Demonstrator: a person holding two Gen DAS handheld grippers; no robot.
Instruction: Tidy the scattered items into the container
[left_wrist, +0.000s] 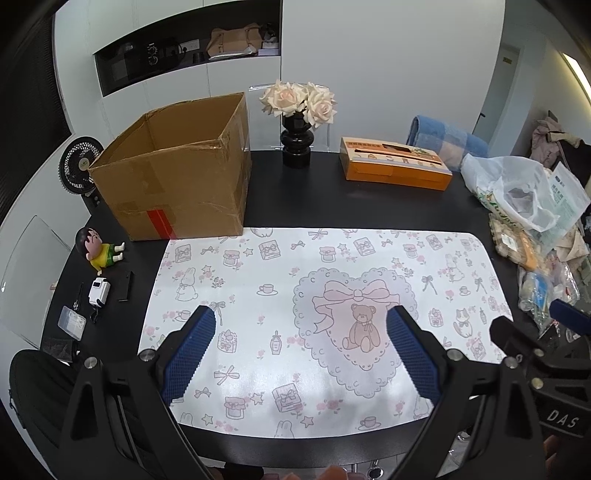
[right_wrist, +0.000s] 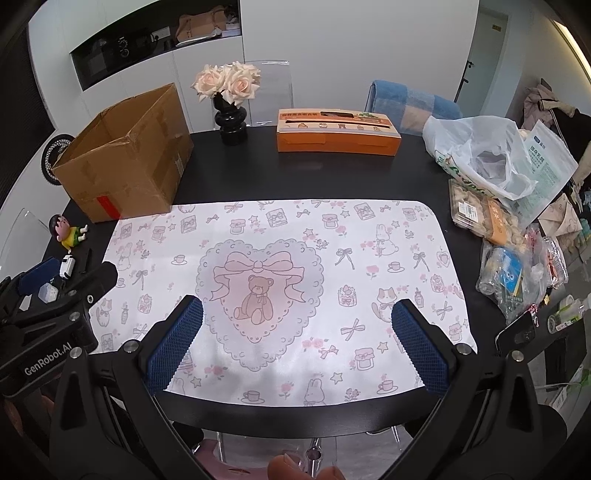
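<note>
Left wrist view: the left gripper (left_wrist: 301, 350) hangs above the near half of a patterned mat (left_wrist: 325, 295), fingers spread wide, nothing between them. The cardboard box (left_wrist: 173, 173), top open, stands ahead and to the left of this gripper, on the black table (left_wrist: 369, 206), its near corner touching or just overlapping the mat's far left edge. The scattered items lie well to the left of the gripper, off the mat: a cartoon figurine (left_wrist: 98, 249) lying on its side, nearer a small white device (left_wrist: 99, 291), a thin black bar (left_wrist: 126, 285) beside it, and a clear plastic case (left_wrist: 72, 322) nearest the table edge.

Right wrist view: the right gripper (right_wrist: 297, 334) is likewise wide apart and empty over the mat. The box (right_wrist: 125, 158) is ahead and far left of it; the figurine (right_wrist: 68, 230) sits left, beyond the left gripper's body. To the right lie a white plastic bag (right_wrist: 476, 155) and packaged goods (right_wrist: 513, 273). Straight ahead stand an orange carton (right_wrist: 338, 131) and a vase of roses (right_wrist: 229, 96).
</note>
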